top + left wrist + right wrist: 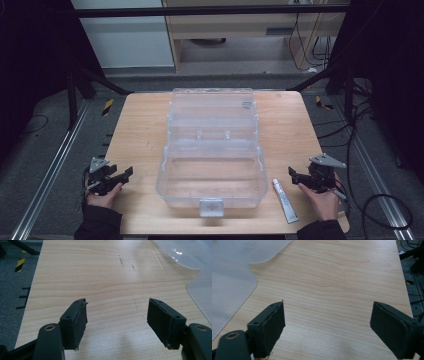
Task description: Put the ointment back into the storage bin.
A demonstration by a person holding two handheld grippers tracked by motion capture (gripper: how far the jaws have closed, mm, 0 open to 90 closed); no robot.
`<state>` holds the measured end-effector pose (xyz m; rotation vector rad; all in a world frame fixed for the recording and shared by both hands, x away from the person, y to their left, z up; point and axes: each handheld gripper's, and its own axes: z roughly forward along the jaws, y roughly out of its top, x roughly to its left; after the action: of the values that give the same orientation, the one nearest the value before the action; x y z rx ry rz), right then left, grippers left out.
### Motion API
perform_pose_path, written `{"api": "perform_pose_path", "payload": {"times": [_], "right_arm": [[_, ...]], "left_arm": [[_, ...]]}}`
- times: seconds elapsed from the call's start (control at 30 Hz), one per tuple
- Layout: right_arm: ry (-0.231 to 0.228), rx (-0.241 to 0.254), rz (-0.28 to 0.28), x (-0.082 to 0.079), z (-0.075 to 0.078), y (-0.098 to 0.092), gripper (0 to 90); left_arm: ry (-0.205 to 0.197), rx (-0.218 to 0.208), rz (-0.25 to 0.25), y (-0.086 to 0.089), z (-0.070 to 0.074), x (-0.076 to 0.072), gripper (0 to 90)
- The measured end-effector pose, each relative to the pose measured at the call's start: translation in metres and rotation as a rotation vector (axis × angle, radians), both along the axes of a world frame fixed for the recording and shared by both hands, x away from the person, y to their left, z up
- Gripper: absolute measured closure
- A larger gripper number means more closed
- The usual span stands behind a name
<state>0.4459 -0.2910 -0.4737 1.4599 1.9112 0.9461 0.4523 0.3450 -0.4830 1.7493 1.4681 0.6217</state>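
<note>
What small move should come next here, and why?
Probably the right tool should shift toward the small white tube and close on it: both tools are open and empty, the tube lies just inside that hand, and the clear plastic box stands open.

Wooden table (140,125), clear open box (212,165), white tube (285,201) beside it

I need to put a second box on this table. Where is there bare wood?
Bare strips run along both sides of the clear case, widest toward the table's far corners. The near right is crowded by the white tube and right tool; the left tool takes the near left.
</note>
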Motion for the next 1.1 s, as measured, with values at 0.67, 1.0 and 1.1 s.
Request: {"api": "perform_pose_path", "payload": {"times": [0.67,1.0,1.1], "right_arm": [[0.131,-0.077,0.098,-0.019,0.054,0.029,32.8],[0.216,-0.078,0.130,-0.020,0.067,0.041,35.5],[0.248,-0.078,0.152,-0.020,0.070,0.045,35.8]], "left_arm": [[0.013,0.041,-0.043,-0.011,-0.001,0.001,31.1],[0.008,0.040,-0.047,-0.010,-0.001,0.001,31.0],[0.009,0.041,-0.049,-0.011,-0.001,0.001,31.0]]}}
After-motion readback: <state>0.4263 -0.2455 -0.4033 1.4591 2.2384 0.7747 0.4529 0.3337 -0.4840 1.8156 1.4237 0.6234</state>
